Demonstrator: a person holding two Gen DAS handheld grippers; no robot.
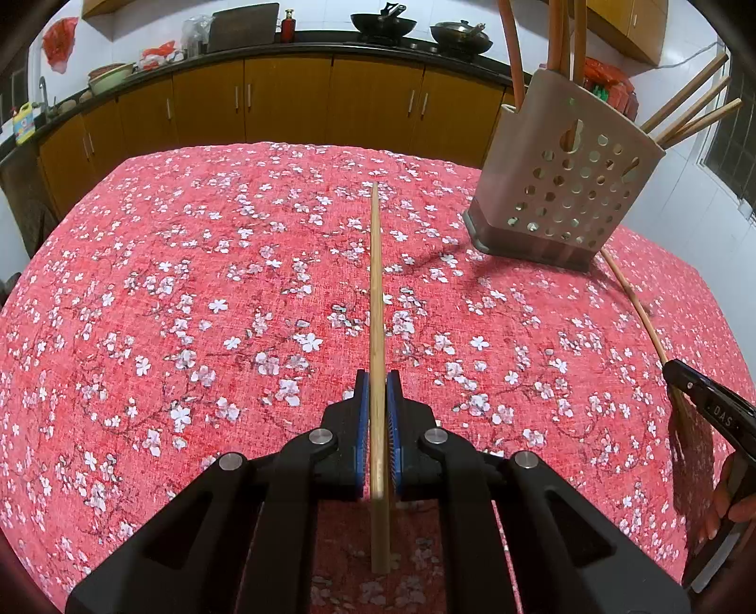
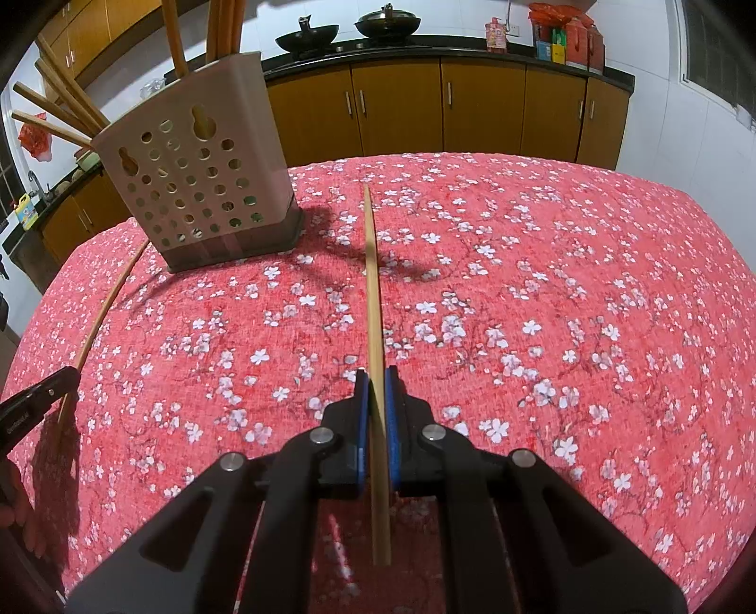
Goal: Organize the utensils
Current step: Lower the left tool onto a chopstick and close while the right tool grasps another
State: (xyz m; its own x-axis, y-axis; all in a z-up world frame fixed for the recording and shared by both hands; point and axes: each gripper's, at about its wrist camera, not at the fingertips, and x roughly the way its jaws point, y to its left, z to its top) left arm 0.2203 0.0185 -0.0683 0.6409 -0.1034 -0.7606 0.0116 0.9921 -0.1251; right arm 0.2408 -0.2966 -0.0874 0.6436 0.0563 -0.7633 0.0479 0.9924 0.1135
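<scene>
My left gripper (image 1: 377, 380) is shut on a bamboo chopstick (image 1: 376, 293) that points forward above the red floral tablecloth (image 1: 189, 283). My right gripper (image 2: 376, 378) is shut on another bamboo chopstick (image 2: 373, 283), also held above the cloth. A beige perforated utensil holder (image 1: 564, 179) stands at the back right in the left wrist view, with several chopsticks and orange handles in it. The holder also shows in the right wrist view (image 2: 198, 179) at the back left. Each view shows the other gripper and its chopstick at the edge: the right one (image 1: 633, 293), the left one (image 2: 101, 311).
Brown kitchen cabinets (image 1: 283, 104) and a dark counter with two woks (image 2: 307, 35) run behind the table. Bottles and red packets (image 2: 567, 40) stand on the counter. The table edge curves away on all sides.
</scene>
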